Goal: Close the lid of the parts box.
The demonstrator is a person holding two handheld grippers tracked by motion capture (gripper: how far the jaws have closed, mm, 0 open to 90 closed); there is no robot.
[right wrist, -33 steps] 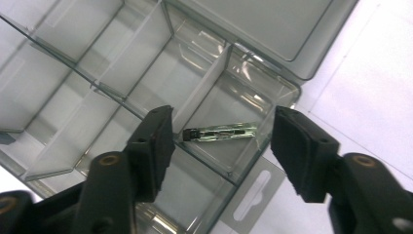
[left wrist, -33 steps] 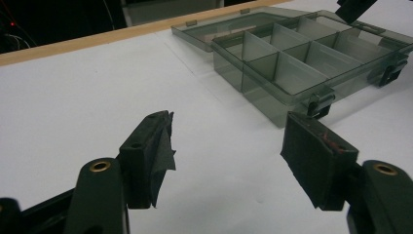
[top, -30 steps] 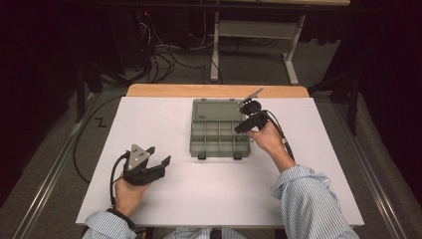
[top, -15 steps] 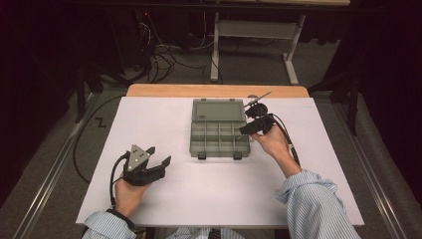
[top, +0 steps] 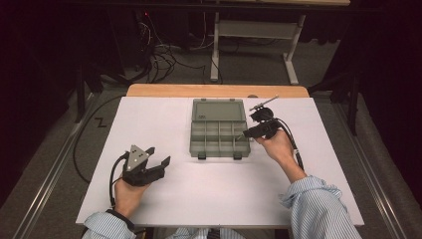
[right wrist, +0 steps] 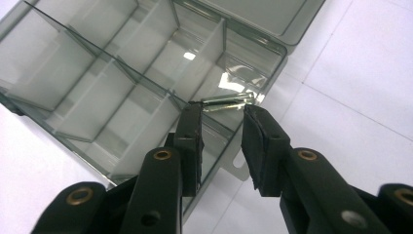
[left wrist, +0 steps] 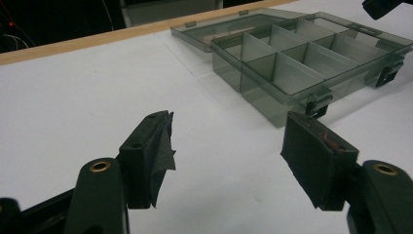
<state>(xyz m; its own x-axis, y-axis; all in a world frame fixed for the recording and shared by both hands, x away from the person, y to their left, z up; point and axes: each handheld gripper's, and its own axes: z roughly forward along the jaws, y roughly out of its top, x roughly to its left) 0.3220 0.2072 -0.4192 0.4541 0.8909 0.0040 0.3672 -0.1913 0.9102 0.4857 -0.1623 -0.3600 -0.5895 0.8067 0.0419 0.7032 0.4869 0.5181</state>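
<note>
On white table [top: 214, 194]: organizer box [top: 219, 133]; both tools [top: 160, 158] [top: 245, 134] agape; cables on floor [top: 164, 55].

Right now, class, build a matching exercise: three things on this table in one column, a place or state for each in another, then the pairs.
1. left gripper
2. clear grey plastic compartment box
3. small shiny metal pin

A. lies in a corner compartment
B. lid open flat
C. jaws wide apart above the white table

Pairs: 1-C, 2-B, 3-A
</note>
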